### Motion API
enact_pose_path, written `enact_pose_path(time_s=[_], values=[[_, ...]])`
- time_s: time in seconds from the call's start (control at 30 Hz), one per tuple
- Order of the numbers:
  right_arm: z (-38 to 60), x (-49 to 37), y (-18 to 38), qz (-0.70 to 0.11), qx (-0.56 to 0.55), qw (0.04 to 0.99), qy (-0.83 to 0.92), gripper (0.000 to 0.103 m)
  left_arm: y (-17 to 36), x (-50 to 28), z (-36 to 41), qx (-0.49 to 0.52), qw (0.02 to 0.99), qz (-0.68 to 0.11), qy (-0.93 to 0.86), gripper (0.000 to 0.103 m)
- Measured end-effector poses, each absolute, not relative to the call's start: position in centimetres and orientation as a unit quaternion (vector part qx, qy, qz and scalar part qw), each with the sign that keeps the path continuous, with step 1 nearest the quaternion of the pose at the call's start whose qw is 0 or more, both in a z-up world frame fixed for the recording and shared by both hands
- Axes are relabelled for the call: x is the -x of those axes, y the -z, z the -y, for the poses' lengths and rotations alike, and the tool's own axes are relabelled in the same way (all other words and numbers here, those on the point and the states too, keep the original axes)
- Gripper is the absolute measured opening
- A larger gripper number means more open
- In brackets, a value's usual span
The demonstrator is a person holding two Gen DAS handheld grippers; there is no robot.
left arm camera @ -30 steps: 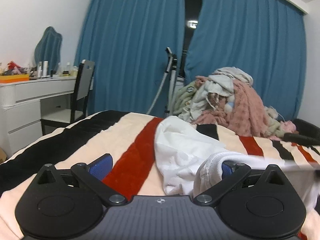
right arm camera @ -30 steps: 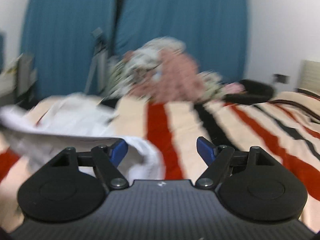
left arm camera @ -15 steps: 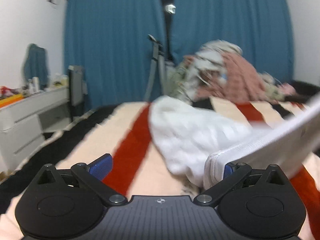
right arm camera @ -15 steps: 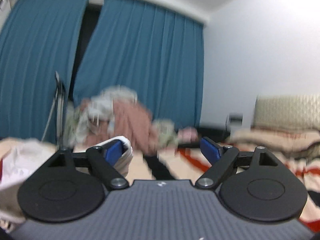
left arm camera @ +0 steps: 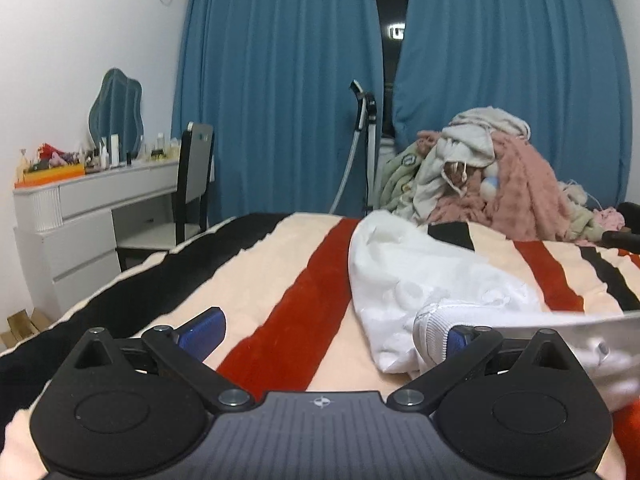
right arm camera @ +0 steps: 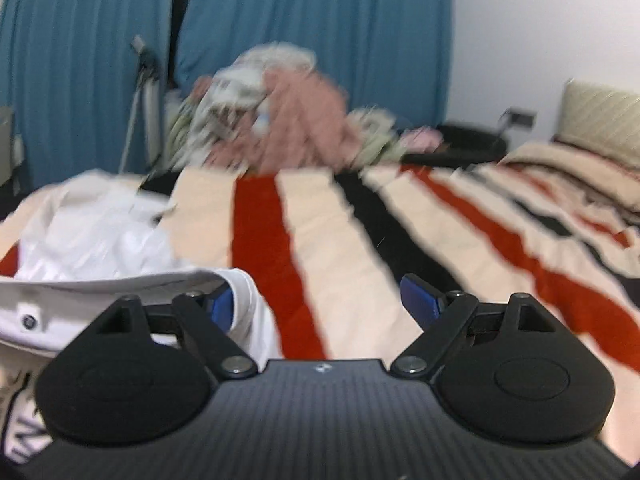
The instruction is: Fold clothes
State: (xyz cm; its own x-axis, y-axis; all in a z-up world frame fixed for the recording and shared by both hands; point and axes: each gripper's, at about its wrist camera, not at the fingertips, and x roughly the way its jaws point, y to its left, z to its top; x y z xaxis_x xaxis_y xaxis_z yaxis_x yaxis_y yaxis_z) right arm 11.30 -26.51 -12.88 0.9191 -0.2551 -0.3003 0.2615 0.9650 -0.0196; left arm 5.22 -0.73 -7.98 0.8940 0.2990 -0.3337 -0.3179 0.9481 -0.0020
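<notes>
A white garment [left arm camera: 416, 276] lies crumpled on the striped bed cover [left arm camera: 280, 280]. Its ribbed hem drapes over the right finger of my left gripper [left arm camera: 336, 330], whose jaws stand wide open. In the right wrist view the same garment [right arm camera: 96, 236] lies at the left, and a stretched band of it hangs over the left finger of my right gripper [right arm camera: 324, 298], also wide open. Neither gripper pinches the cloth; it is hooked on one finger each. The right wrist view is motion-blurred.
A pile of pink and grey clothes [left arm camera: 488, 184] sits at the bed's far edge before blue curtains [left arm camera: 280, 80]. A white dresser [left arm camera: 80, 216] and chair [left arm camera: 188, 184] stand at the left. A vacuum wand [left arm camera: 364, 140] leans by the curtains. A pillow [right arm camera: 600, 120] lies far right.
Both grippers rose with the hem stretched between them, then came back down. The garment's band now lies low across the bed; the right wrist view tilted up and returned.
</notes>
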Motion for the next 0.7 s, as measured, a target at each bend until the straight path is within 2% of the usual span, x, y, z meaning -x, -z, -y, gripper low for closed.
enact_pose_path(time_s=[0.2, 0.33, 0.47, 0.7], values=[[26.7, -7.4, 11.1, -0.063, -0.001, 0.985, 0.161, 0.085, 7.5, -2.3, 1.1, 0.040, 0.973, -0.164, -0.155, 0.103], [27.1, -5.4, 7.4, -0.020, -0.011, 0.991, 0.135, 0.085, 3.9, 0.0, -0.5, 0.079, 0.975, -0.130, -0.165, 0.103], [27.0, -3.5, -0.7, 0.028, -0.022, 0.995, 0.088, 0.085, -4.1, 1.6, -2.4, 0.093, 0.979, -0.057, -0.171, 0.103], [26.9, 0.1, -20.3, 0.089, -0.041, 0.995, 0.033, 0.084, -22.7, 5.5, -3.7, 0.052, 0.980, 0.084, -0.173, 0.103]])
